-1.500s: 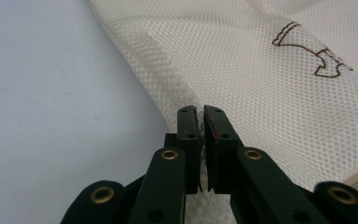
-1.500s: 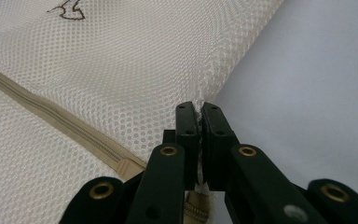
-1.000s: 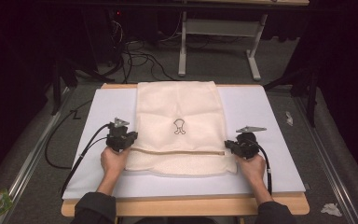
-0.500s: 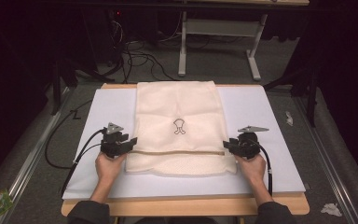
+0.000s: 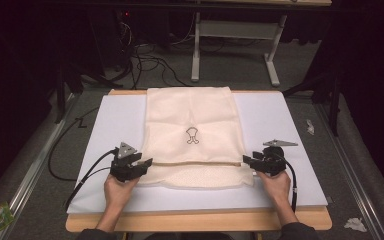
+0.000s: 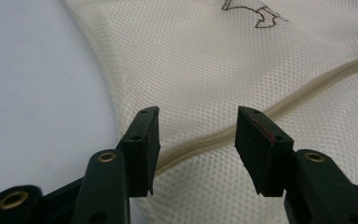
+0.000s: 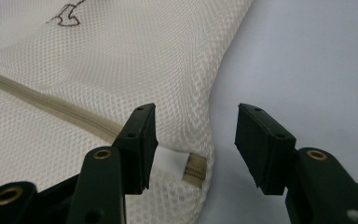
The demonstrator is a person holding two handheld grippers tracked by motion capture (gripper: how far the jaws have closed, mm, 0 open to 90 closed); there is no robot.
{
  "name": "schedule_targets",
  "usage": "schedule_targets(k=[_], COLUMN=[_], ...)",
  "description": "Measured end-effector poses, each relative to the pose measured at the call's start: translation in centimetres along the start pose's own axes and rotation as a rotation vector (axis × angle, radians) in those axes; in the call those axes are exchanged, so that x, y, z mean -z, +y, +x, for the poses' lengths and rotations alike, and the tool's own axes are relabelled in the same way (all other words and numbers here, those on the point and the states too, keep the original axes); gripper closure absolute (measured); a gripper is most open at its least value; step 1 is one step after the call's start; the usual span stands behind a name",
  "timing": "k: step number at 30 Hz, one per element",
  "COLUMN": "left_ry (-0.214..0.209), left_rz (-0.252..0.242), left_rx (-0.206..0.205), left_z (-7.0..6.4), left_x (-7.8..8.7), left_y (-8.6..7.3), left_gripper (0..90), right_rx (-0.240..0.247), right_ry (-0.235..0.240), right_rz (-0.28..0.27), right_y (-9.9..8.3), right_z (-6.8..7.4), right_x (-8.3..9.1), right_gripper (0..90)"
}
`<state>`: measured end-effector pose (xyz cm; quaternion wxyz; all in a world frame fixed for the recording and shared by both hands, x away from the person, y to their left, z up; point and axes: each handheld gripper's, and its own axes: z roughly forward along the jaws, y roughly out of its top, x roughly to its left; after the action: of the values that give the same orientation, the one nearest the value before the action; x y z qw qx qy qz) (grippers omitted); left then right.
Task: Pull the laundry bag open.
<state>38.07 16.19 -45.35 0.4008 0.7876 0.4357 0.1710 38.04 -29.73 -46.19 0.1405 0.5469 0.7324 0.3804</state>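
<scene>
At near edge of white board: cream mesh laundry bag lying flat, zip seam nearest. Left gripper shifted nearer since before, right gripper unchanged; both released, poised beside corners to grasp.

A lab set up for recording

Dark curtains close in the space on both sides, loose cables sprawl over grey carpet, and the metal legs of a second table stand behind the desk, whose wooden top carries a white board as a plain work surface.
</scene>
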Motion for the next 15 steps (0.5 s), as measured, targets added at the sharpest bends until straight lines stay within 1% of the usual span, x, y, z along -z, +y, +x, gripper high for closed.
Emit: schedule_targets(k=[1, 2, 5, 6, 7, 8, 11, 15], left_ry=[-0.006, -0.011, -0.019, -0.019, -0.021, -0.024, -0.018, -0.012], left_rz=[0.014, 0.018, 0.033, 0.033, 0.042, 0.046, 0.053, 0.064], left_rx=[-0.006, -0.01, -0.018, -0.018, -0.024, -0.024, -0.03, -0.038], left_z=[-0.6, -0.8, -1.4, -1.4, -1.7, -1.9, -2.0, -1.9], left_x=[-0.3, -0.4, -0.9, -0.9, -1.2, -1.3, -1.5, -1.6], left_y=[-0.4, -0.5, -1.0, -1.0, -1.2, -1.3, -1.5, -1.5], left_gripper=[50.1, 49.9, 49.8, 49.8, 49.8, 49.8, 49.6, 49.5], right_rx=[-0.001, -0.001, -0.019, -0.019, -0.037, -0.038, -0.044, -0.037], right_ry=[0.002, 0.003, 0.011, 0.011, 0.02, 0.021, 0.021, 0.003], right_rz=[0.009, 0.012, 0.018, 0.018, 0.018, 0.018, 0.031, 0.062], right_y=[-0.2, -0.3, -0.3, -0.3, -0.3, -0.2, 0.3, 1.2], right_z=[0.1, 0.1, 0.1, 0.1, 0.1, 0.1, 0.3, 0.7], right_x=[0.0, 0.0, -0.1, -0.1, -0.1, -0.1, -0.4, -1.2], right_gripper=[48.8, 48.9, 49.4, 49.4, 49.7, 49.7, 49.0, 45.7])
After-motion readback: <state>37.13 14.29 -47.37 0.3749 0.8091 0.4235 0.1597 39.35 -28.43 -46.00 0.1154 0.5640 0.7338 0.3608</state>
